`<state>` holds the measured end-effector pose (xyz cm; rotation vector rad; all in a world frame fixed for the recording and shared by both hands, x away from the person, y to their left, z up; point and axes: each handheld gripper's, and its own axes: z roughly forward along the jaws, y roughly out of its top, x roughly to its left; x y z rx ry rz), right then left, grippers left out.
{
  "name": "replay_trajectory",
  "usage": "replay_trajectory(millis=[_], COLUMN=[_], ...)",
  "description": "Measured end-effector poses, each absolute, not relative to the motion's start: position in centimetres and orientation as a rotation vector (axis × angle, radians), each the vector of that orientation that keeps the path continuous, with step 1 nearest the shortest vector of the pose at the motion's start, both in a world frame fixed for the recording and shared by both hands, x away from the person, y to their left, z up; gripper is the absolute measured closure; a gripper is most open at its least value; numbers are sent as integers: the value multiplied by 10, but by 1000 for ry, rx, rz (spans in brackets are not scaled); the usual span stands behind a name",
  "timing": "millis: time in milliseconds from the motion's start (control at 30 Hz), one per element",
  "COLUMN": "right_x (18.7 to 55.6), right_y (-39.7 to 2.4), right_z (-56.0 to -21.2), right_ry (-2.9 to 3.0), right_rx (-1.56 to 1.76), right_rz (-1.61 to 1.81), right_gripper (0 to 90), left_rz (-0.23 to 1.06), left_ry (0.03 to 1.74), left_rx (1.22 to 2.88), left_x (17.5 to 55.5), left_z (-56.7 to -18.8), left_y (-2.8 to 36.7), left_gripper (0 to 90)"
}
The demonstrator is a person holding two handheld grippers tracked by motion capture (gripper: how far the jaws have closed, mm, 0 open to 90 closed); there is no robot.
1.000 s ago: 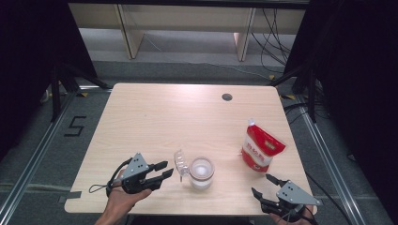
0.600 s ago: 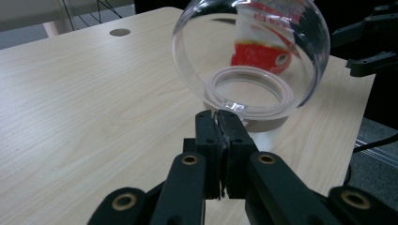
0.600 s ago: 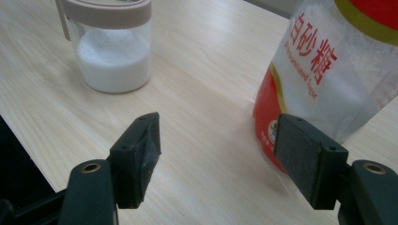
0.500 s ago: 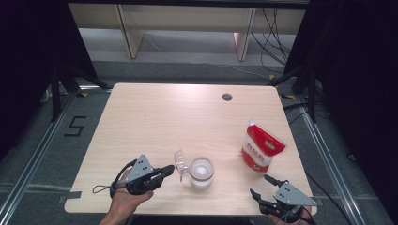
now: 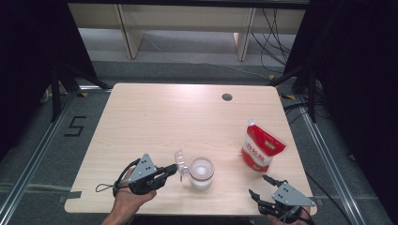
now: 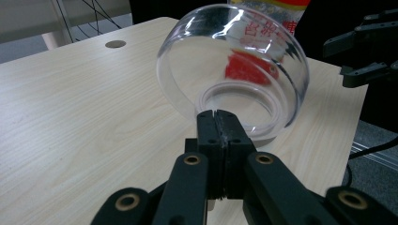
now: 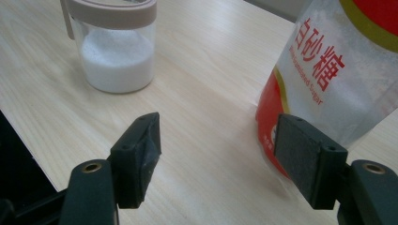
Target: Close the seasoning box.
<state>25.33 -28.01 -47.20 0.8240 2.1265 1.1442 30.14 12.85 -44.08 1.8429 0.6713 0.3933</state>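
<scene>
While left gripper (image 5: 172, 170) w/ jaws pressed together touches clear domed plastic lid (image 6: 234, 70) of sugar jar (image 5: 202, 172), right gripper (image 5: 263, 187) sits spread, nothing between jaws, near red-white sugar pouch (image 5: 261, 149).

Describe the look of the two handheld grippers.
Both are alike: the left gripper and right gripper have matte black bodies and two black jaws with brass-coloured pivot rings. Each carries a grey three-cornered plate on top. The right one's pads are flat, dark and rough-looking rectangles. A thin black cable loops from the left gripper. No sleeves cover the forearms.
</scene>
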Motion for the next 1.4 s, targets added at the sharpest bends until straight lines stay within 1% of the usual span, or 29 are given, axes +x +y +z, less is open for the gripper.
replay_trajectory(millis=[33,100,267,433,567,633,767,900,1000,1033,1100,1200,1267,1300,1400], right_x=[253,254,253,253,253,253,252,253,253,253,253,254,255,255,256], right_y=[-280,-280,-280,-279,-279,-279,-279,-279,-279,-279,-280,-280,-280,-281,-283], right_z=[-472,-472,-472,-472,-472,-472,-472,-472,-472,-472,-472,-472,-472,-472,-473], right_ry=[2127,2126,2128,2129,2129,2130,2133,2136,2129,2129,2122,2121,2124,2107,2115], right_rx=[825,822,822,825,816,814,813,807,819,825,835,877,898,896,950], right_rz=[1144,1146,1147,1152,1149,1148,1153,1153,1161,1166,1184,1249,1288,1308,1380], right_gripper=[331,331,332,332,332,332,332,332,332,332,331,329,328,325,305], left_rz=[387,391,378,391,377,389,377,365,363,344,334,295,274,286,274], left_ry=[680,643,674,645,660,626,629,642,638,641,631,667,666,648,674], left_rx=[1838,1841,1838,1852,1841,1853,1854,1850,1856,1848,1850,1837,1835,1854,1860], left_x=[300,302,301,302,302,304,306,304,304,303,302,299,297,297,292], left_z=[-441,-441,-440,-438,-438,-437,-437,-439,-438,-439,-438,-440,-441,-441,-444], left_y=[127,126,123,121,117,116,111,110,113,114,117,119,121,123,127], left_gripper=[884,883,883,883,882,881,877,849,792,768,706,589,528,500,429])
